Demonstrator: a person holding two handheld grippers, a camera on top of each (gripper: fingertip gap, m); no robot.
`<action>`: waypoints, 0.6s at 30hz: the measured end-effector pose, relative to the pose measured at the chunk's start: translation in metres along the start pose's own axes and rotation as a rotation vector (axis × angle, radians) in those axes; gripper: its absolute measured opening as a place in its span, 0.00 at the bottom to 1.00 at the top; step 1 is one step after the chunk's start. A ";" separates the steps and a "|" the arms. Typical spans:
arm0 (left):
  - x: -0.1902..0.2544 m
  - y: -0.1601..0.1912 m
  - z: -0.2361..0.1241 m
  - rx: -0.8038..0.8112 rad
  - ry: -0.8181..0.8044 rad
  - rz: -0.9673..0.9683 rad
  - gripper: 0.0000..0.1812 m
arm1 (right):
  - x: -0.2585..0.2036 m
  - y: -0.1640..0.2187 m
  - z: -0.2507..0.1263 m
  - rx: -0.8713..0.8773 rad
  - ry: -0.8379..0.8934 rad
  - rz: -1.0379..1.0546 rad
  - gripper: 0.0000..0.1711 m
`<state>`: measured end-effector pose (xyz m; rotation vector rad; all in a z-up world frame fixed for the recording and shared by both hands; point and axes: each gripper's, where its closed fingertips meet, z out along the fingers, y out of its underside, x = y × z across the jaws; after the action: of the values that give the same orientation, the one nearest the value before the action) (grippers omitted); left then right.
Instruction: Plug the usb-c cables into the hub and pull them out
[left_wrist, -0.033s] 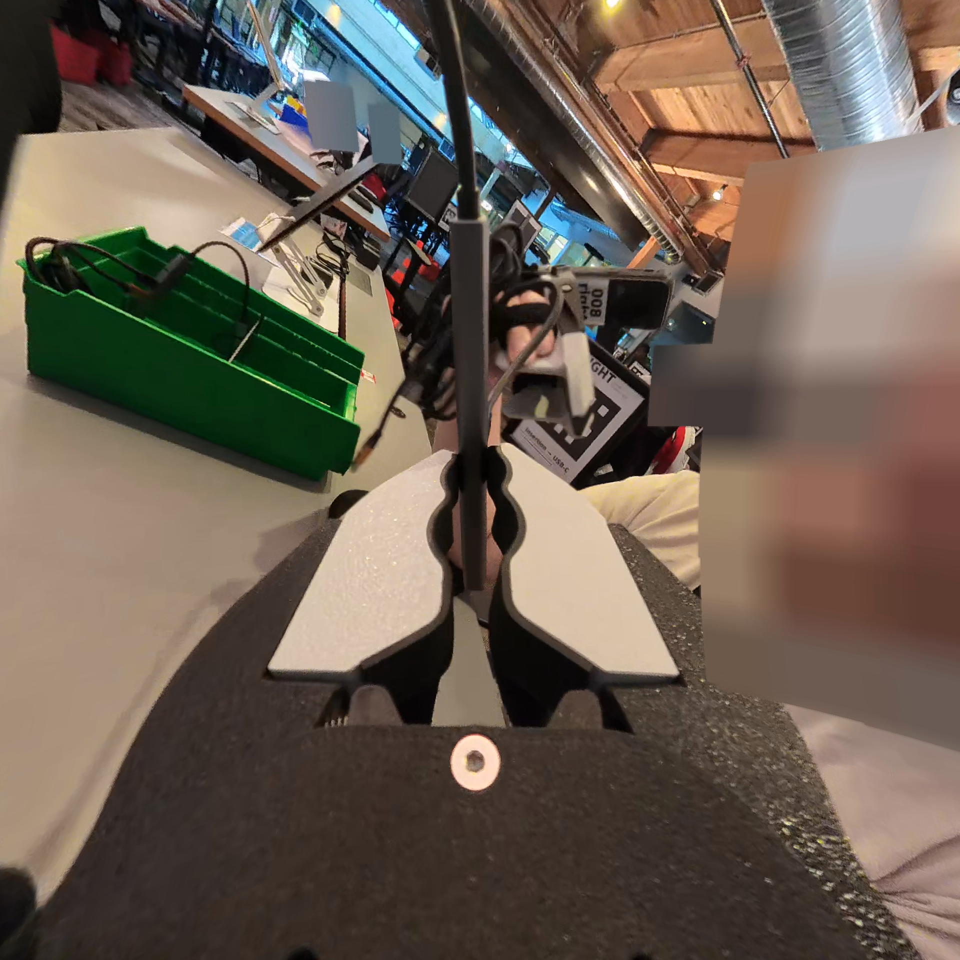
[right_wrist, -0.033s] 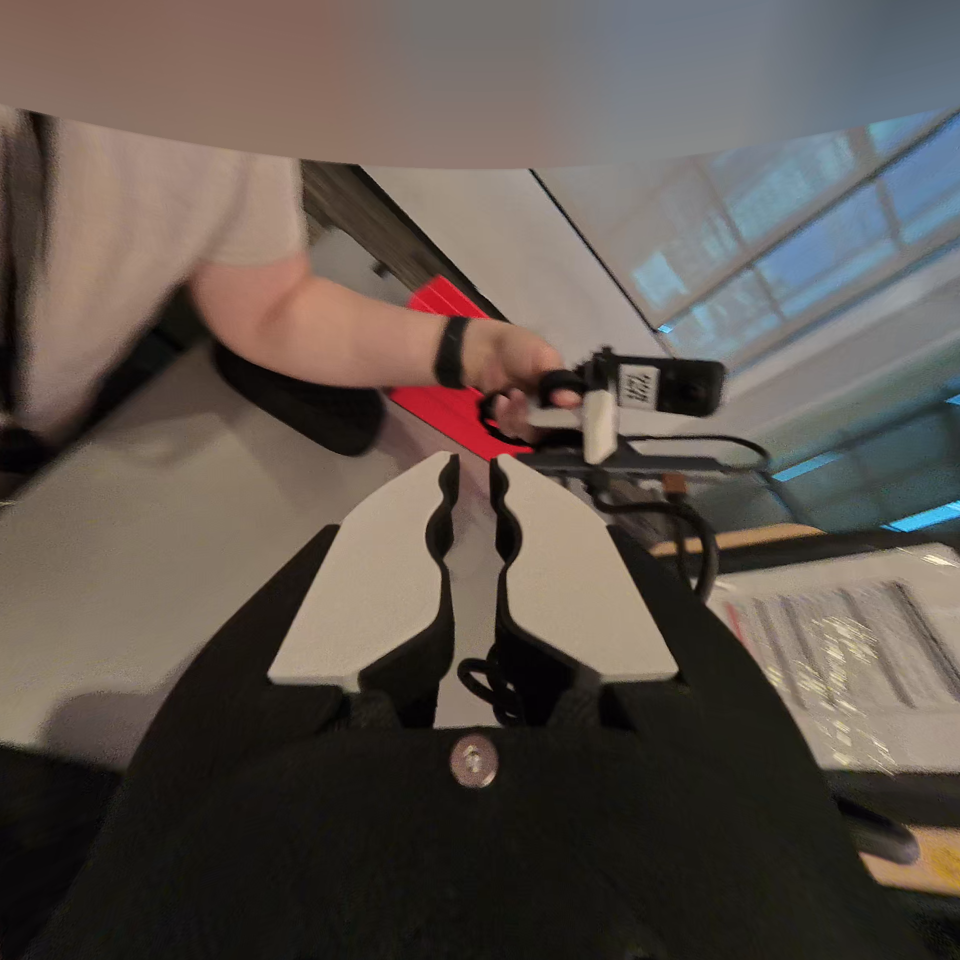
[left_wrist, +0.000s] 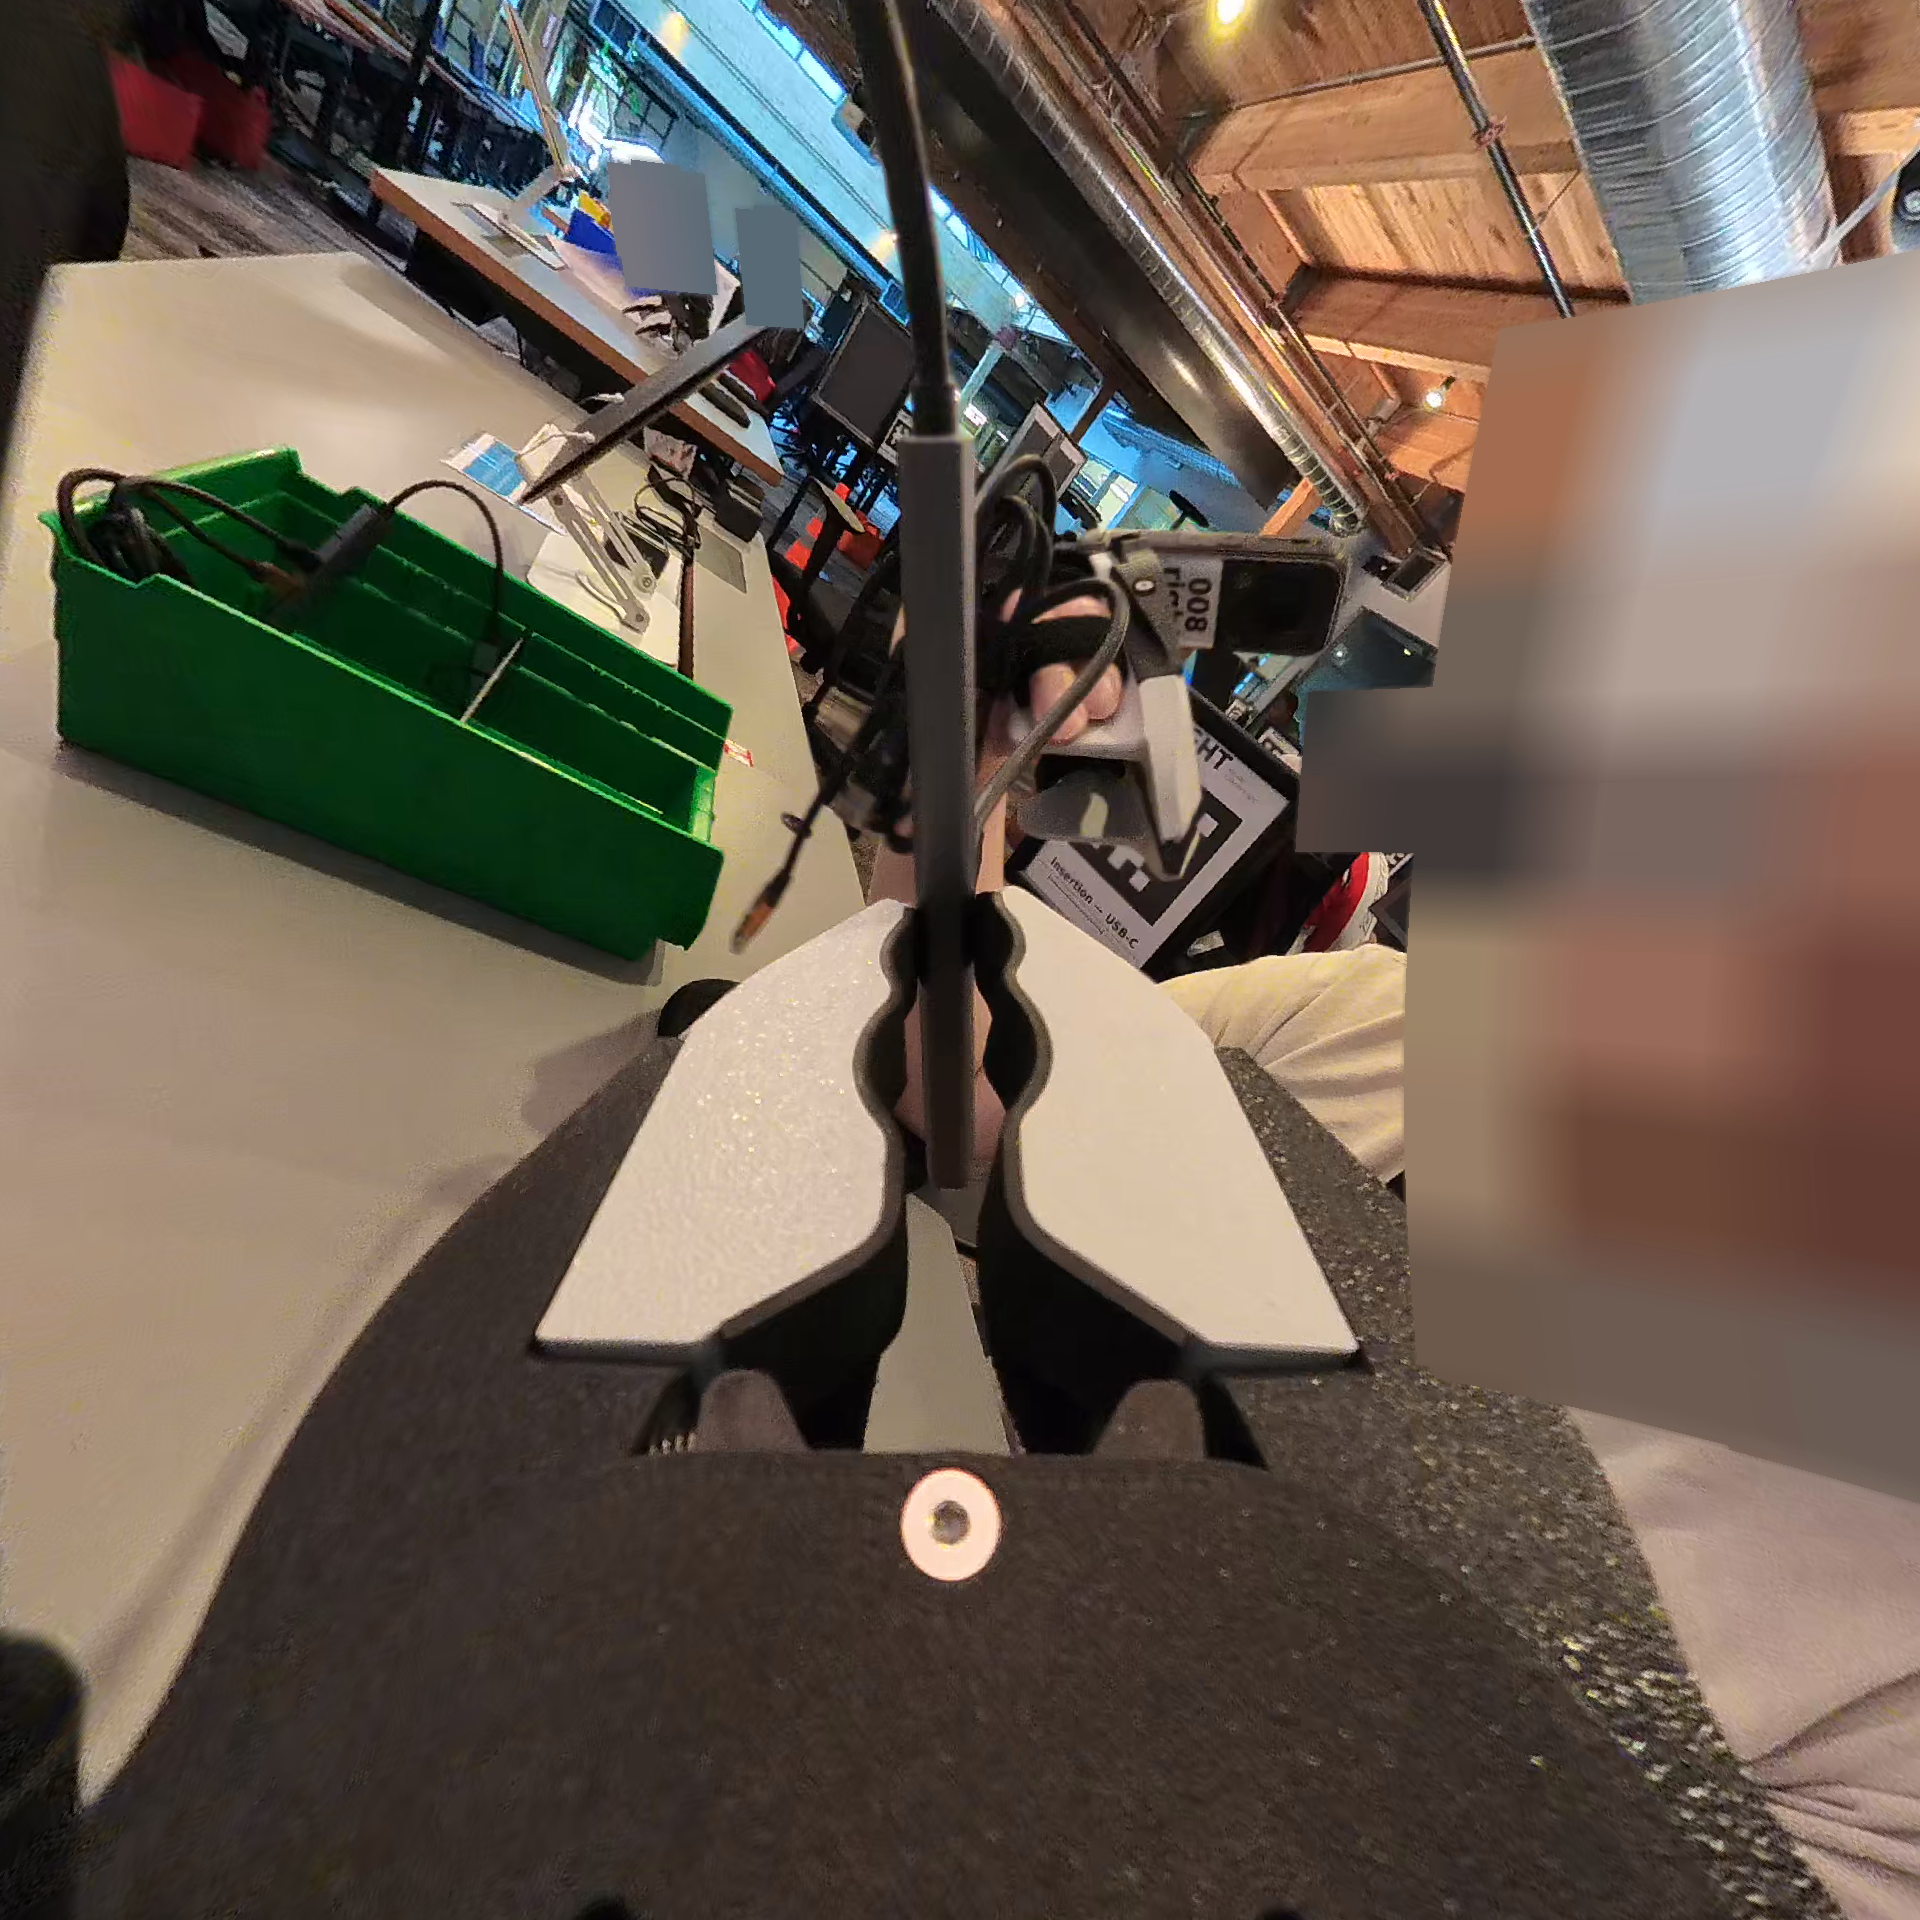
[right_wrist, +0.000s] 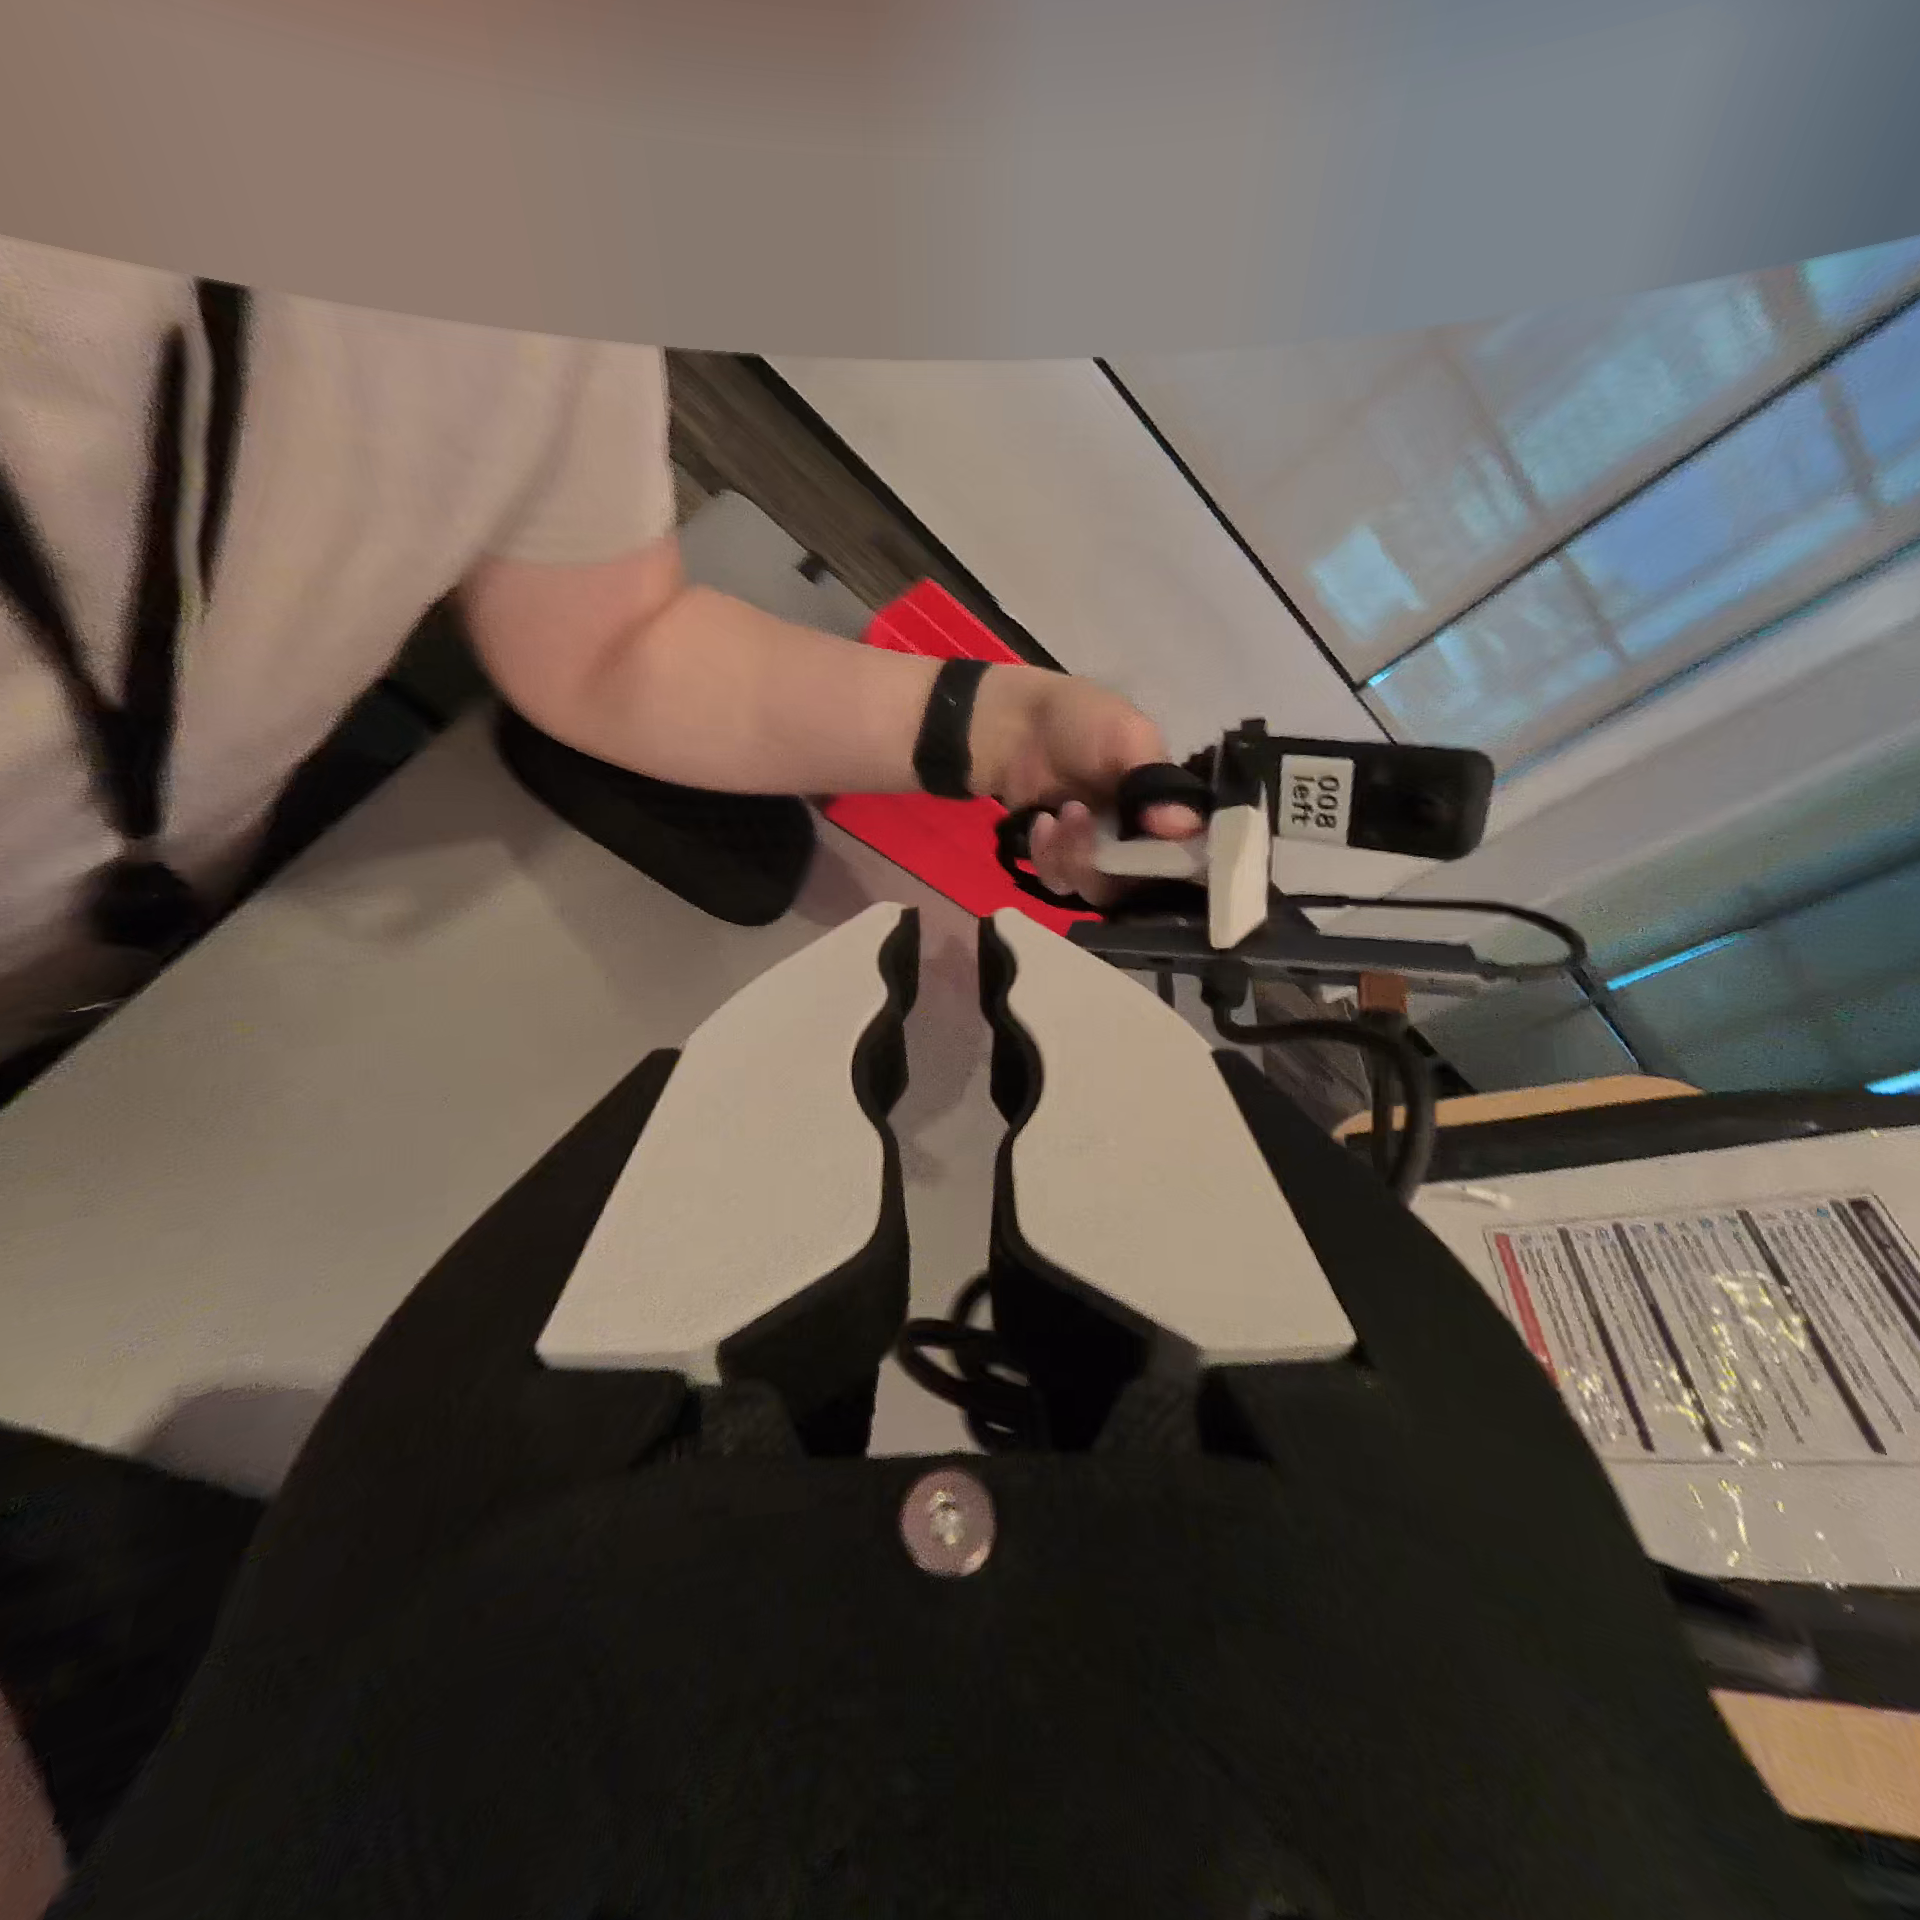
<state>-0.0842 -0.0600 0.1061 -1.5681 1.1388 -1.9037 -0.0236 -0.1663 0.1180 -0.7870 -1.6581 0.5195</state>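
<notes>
With the left tongs (left_wrist: 943, 997) clamped on the slim grey metal hub (left_wrist: 940, 790), held up off the pale desk (left_wrist: 260, 1039), and the right tongs (right_wrist: 948, 940) near-shut, seemingly empty, a black usb-c cable (right_wrist: 1392, 1081) hangs plugged in: likely pull-out stage; next, grip its plug.

So the hub (left_wrist: 940, 790) sits upright between the left gripper (left_wrist: 943, 925) fingers (left_wrist: 769, 1132), with its cable (left_wrist: 904, 208) running up out the top. The bin (left_wrist: 384, 717) is off to the left on the surface (left_wrist: 260, 1091), with cables (left_wrist: 312, 540) lying in it. The right gripper (left_wrist: 1132, 727) hangs just behind the hub, slightly right. From the right side, a printed sheet (right_wrist: 1714, 1340) lies on the surface to the right.
</notes>
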 end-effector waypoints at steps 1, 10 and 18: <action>-0.001 0.003 0.000 -0.017 0.003 -0.005 0.05 | -0.001 -0.003 -0.005 0.007 0.012 -0.020 0.06; -0.011 0.018 -0.001 -0.115 -0.051 -0.007 0.05 | -0.007 -0.005 -0.028 0.029 0.045 -0.045 0.07; -0.019 0.010 -0.018 -0.060 -0.113 -0.006 0.05 | -0.010 0.000 -0.020 0.118 -0.061 0.028 0.08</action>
<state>-0.0981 -0.0456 0.0859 -1.6897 1.1539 -1.7757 -0.0034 -0.1753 0.1161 -0.7149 -1.6581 0.6611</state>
